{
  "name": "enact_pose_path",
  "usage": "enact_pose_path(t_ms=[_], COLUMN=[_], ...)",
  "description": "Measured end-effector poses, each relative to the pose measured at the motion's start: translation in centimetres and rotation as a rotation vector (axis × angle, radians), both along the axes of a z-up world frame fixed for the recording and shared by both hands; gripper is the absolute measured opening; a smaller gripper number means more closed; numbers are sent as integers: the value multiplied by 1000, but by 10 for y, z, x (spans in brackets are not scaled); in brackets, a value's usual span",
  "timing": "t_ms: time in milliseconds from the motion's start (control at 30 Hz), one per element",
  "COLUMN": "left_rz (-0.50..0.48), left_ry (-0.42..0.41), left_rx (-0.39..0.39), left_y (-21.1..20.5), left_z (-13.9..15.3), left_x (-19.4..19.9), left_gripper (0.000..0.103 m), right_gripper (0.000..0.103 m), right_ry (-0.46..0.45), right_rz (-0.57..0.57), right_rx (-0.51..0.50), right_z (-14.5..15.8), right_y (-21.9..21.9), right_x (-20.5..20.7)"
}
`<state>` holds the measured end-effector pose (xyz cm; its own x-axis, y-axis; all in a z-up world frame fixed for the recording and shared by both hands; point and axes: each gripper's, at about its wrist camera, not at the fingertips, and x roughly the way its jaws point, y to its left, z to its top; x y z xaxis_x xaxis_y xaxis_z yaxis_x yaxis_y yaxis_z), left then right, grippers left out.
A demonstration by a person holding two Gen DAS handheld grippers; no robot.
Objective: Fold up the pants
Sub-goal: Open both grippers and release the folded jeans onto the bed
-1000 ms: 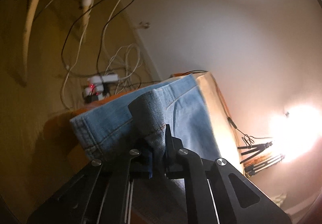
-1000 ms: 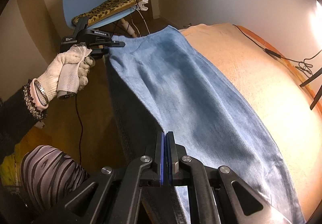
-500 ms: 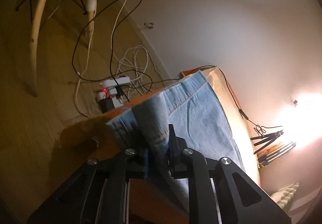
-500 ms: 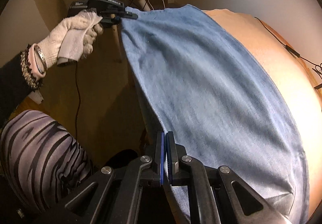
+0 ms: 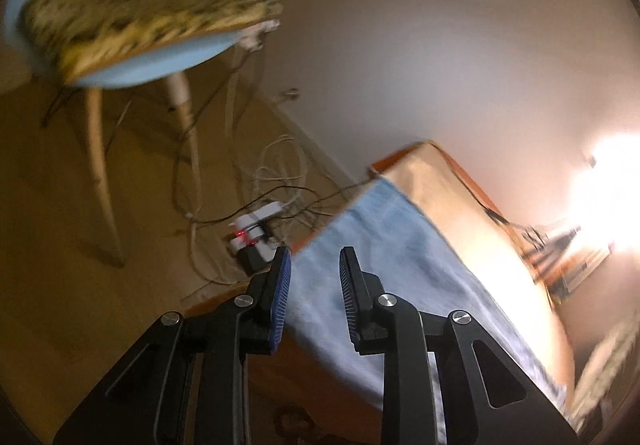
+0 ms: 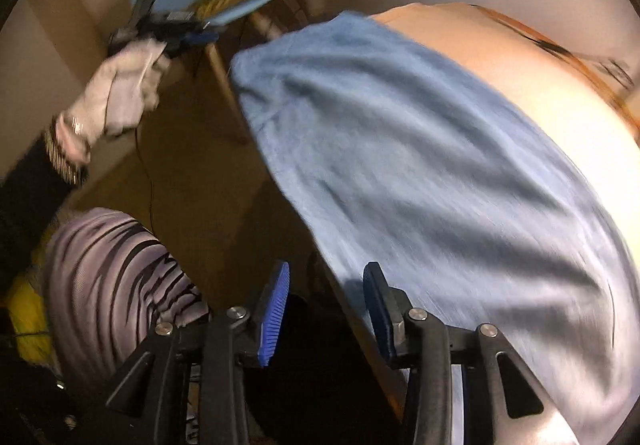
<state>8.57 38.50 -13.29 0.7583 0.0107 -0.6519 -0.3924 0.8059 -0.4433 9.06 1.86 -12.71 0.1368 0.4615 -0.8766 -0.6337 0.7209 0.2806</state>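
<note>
Just let go on both sides. Half a second back, both clamped on denim; now the left gripper (image 5: pixel 313 269) sits wide open with nothing between the blue pads, and same story for the right gripper (image 6: pixel 326 285), spread apart and empty.

Pants (image 6: pixel 420 165) now lying flat on the bed (image 6: pixel 500 57), stretched along the near edge, one end up by the blue chair (image 5: pixel 132 57), the other running down past the right gripper. No longer lifted off the mattress like before. In the left view, the pants (image 5: pixel 384 257) show just past the open pads, near but not touching as far as can be told. Gloved left hand (image 6: pixel 120 93) visible in the right view, pulled off to the side of the fabric, well clear.

Pretty blurry all round, so both tools clearly on the move, probably backing off after the drop.

Meaning for the job: looks like one fold laid down and released, lengthwise by the look of the narrow strip. Probably another fold across to go, so expect a re-grab at one end next. Hard to say whether the edges lined up, too smeared.
</note>
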Motion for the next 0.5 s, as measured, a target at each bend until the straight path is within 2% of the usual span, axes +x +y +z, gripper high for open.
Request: enact_pose_path(t_ms=[33,67,267,400,500], left_rz=[-35,-69,-279,-428,-574], left_ry=[-1,-1,-39,-68,-63], left_rx=[27,51,114,127,144], left_y=[-10,-21,-86,-133,-183], left_z=[7,14,50,68,74], left_x=[3,7,29,44,55], left_gripper=[34,37,39,39,39], right_gripper=[44,46,50,52,52], right_ry=[-1,-5,-48,-86,-106], right_rz=[-50,-105,-445,-649,-784], right_rx=[20,41,99,54,-1], right_z=[5,11,39,50,54], right_y=[-14,-31,-141,-214,-259], right_x=[-3,-5,-34,-61,-79])
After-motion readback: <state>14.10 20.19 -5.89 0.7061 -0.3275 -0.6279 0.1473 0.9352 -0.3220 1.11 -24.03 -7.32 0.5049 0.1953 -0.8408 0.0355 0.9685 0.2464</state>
